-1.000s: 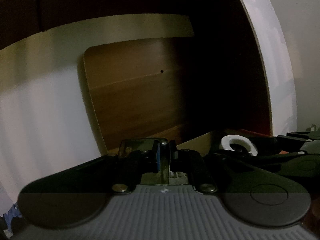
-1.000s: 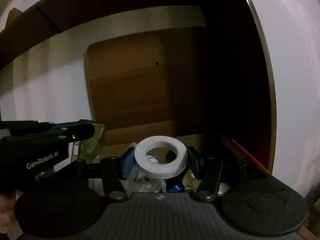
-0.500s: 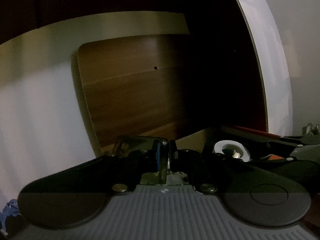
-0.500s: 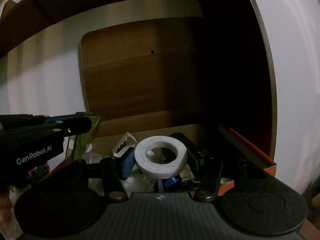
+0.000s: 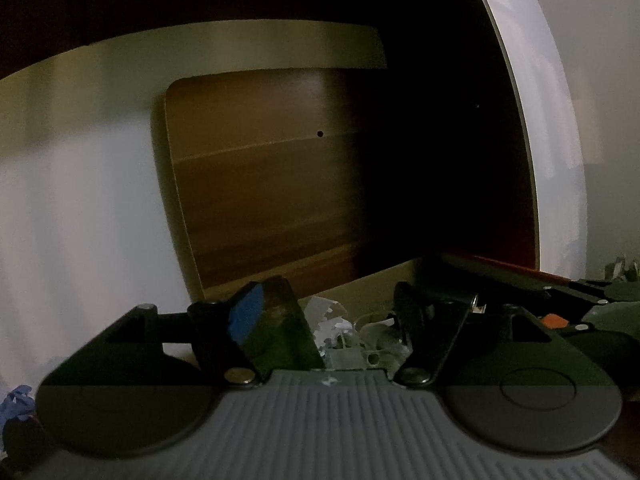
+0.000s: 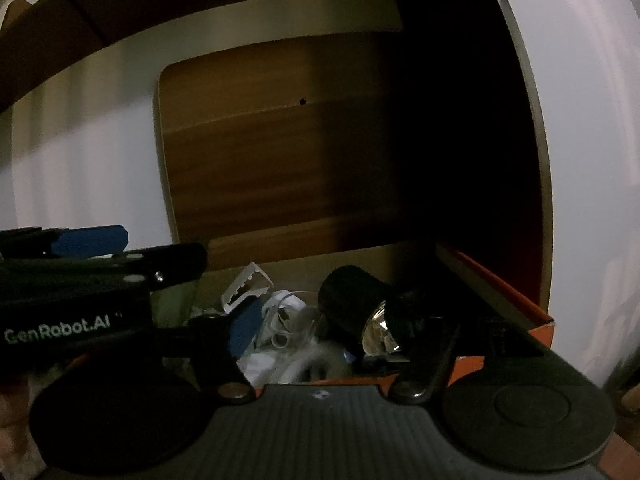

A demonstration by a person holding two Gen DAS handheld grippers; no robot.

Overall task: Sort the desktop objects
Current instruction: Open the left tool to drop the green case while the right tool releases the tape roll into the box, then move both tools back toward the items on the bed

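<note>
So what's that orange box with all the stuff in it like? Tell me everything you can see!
The orange cardboard box is open at the top, orange outside and plain tan inside. It sits low in a dim wooden cubby, close to the brown back panel. It holds a jumble: white plastic bits, tangled white cord and a black cylinder lying tilted. Both the left gripper and right gripper hover open above it.

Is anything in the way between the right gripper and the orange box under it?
Nothing visible is. The right gripper is open above the orange box, and the white ring shows blurred just below its fingers, over the clutter inside. The left gripper is off to the left, not across the gap.
</note>
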